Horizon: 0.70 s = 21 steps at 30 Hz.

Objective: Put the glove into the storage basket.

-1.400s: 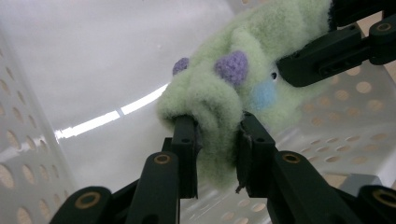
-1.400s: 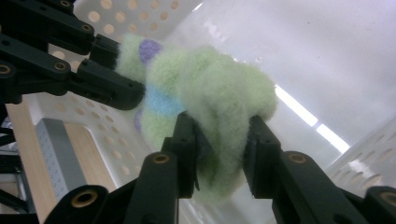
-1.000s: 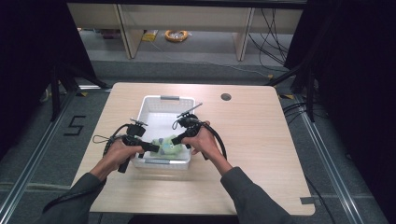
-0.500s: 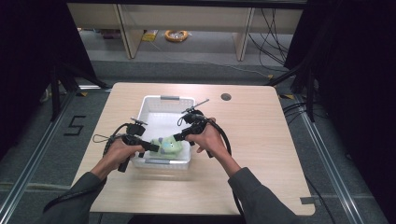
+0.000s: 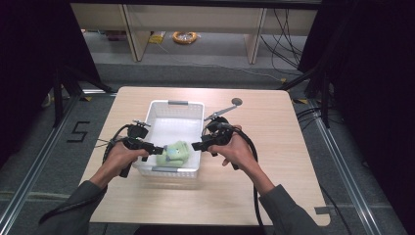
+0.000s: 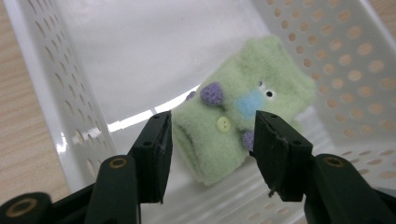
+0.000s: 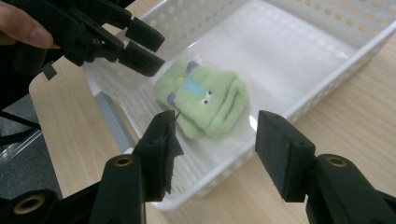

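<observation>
A fuzzy green sock [image 5: 177,152] with purple dots, a blue patch and small eyes lies in the near end of a white perforated basket [image 5: 177,104]. My left gripper [image 5: 160,150] reaches in from the left. Its jaws have just been opening and stand open, and the sock [image 6: 233,126] rests just past their tips [image 6: 214,123], untouched by the pads. My right gripper [image 5: 195,146] hovers at the basket's right wall. Its jaws have just been opening too, with nothing between them [image 7: 217,128]. Beyond them lie the sock [image 7: 205,100] and the left gripper [image 7: 140,46].
The basket stands in the middle of a wooden table [image 5: 274,147]. A small dark round disc [image 5: 237,101] lies on the table at the back, right of the basket. Cables trail from both grippers over the tabletop. Shelving stands behind the table.
My right gripper has drawn back to the right and upward, away from the sock. The left gripper's jaws have widened beside the sock, which now lies loose in the basket.
</observation>
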Each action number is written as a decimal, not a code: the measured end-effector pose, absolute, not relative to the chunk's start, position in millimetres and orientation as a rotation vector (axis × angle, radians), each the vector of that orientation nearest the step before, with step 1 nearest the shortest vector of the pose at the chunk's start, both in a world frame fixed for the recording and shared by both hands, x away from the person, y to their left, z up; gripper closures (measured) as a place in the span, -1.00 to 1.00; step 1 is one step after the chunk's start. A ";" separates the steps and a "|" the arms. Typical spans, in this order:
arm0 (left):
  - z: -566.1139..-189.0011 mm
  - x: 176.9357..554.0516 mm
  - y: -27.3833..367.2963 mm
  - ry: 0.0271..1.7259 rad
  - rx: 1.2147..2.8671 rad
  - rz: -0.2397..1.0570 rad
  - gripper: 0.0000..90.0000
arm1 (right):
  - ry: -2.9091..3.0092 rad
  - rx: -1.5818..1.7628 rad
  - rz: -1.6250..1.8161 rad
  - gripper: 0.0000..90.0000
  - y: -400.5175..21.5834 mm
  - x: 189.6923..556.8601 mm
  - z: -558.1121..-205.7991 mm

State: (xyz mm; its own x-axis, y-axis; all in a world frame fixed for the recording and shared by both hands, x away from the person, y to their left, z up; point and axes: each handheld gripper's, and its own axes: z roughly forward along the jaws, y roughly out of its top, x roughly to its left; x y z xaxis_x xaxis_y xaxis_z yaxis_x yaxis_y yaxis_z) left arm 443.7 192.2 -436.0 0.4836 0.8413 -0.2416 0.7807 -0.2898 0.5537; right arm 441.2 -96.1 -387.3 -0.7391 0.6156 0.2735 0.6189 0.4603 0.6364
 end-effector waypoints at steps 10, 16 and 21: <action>-413.0 427.3 183.5 1.244 2.071 0.139 -0.04 | -2.670 -1.140 -1.235 0.01 -132.9 424.2 -385.2; -410.9 409.1 172.6 1.179 2.063 0.123 -0.15 | -2.676 -1.184 -1.240 -0.02 -151.3 414.8 -391.1; -410.6 391.0 166.4 1.139 2.042 0.113 -0.20 | -2.675 -1.204 -1.261 -0.05 -163.4 404.9 -395.6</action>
